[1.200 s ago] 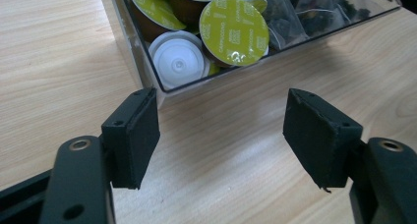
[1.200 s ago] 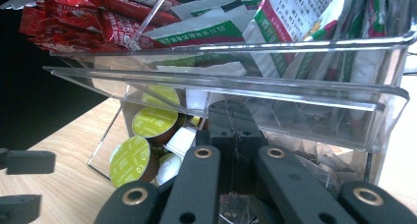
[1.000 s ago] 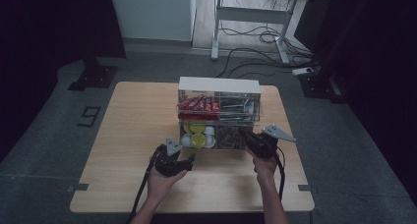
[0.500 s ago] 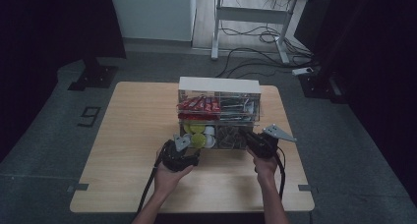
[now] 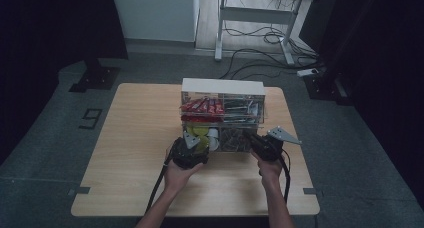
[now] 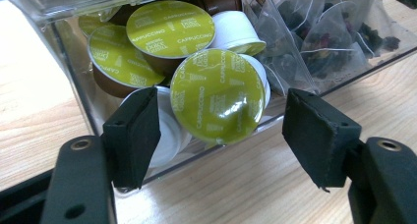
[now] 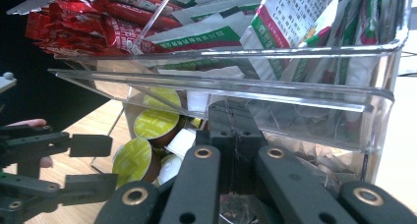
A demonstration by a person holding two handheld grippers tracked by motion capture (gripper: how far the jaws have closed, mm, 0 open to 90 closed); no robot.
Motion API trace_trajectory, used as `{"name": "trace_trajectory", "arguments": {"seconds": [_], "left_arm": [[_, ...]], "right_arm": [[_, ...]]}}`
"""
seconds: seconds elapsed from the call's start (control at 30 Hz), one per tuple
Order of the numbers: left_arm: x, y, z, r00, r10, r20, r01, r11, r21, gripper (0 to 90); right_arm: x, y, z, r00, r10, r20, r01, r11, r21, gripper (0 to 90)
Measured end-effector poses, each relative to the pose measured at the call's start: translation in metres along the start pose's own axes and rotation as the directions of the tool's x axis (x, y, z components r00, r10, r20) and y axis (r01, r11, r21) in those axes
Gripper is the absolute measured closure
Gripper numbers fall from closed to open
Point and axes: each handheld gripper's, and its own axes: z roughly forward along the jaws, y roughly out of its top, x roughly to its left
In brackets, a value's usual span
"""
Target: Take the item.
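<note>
So the left gripper (image 5: 196, 142) has slid up and to the right since a second ago and now sits right at the front of the clear organizer box (image 5: 222, 113). Its jaws are wide open, with a green cappuccino capsule (image 6: 216, 96) between the pads but not touched. The capsule lies in the lower drawer's left compartment, roughly 8 o'clock of the box. The right gripper (image 5: 252, 138) hasn't budged, jaws closed against the drawer front at 5 o'clock.

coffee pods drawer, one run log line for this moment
left gripper: open, jaws flank front coffee pod in clear drawer | right gripper: shut at the drawer's front | pod: not gripped
</note>
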Motion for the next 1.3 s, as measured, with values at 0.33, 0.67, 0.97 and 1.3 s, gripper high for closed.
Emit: {"name": "trace_trajectory", "arguments": {"seconds": [0.33, 0.67, 0.97, 1.3], "left_arm": [[0.000, 0.004, 0.011, 0.9998, 0.002, -0.019, -0.002, 0.9999, 0.011, 30.7], [-0.002, 0.006, 0.019, 0.9997, 0.004, -0.025, -0.004, 0.9999, 0.015, 30.4], [-0.003, 0.001, 0.018, 0.9998, 0.016, -0.014, -0.016, 0.9999, -0.002, 37.4], [-0.001, 0.001, 0.017, 1.0000, 0.003, 0.001, -0.003, 1.0000, -0.006, 38.3]], "right_arm": [[0.000, 0.000, 0.000, 1.0000, 0.002, -0.003, -0.002, 1.000, -0.003, 89.4], [0.000, 0.000, 0.000, 1.0000, 0.006, -0.004, -0.006, 1.000, -0.003, 89.5], [0.000, 0.000, 0.000, 1.0000, 0.005, -0.002, -0.005, 1.000, -0.004, 89.5], [-0.001, 0.000, -0.001, 0.9998, 0.016, -0.009, -0.016, 1.000, -0.005, 89.4]]}}
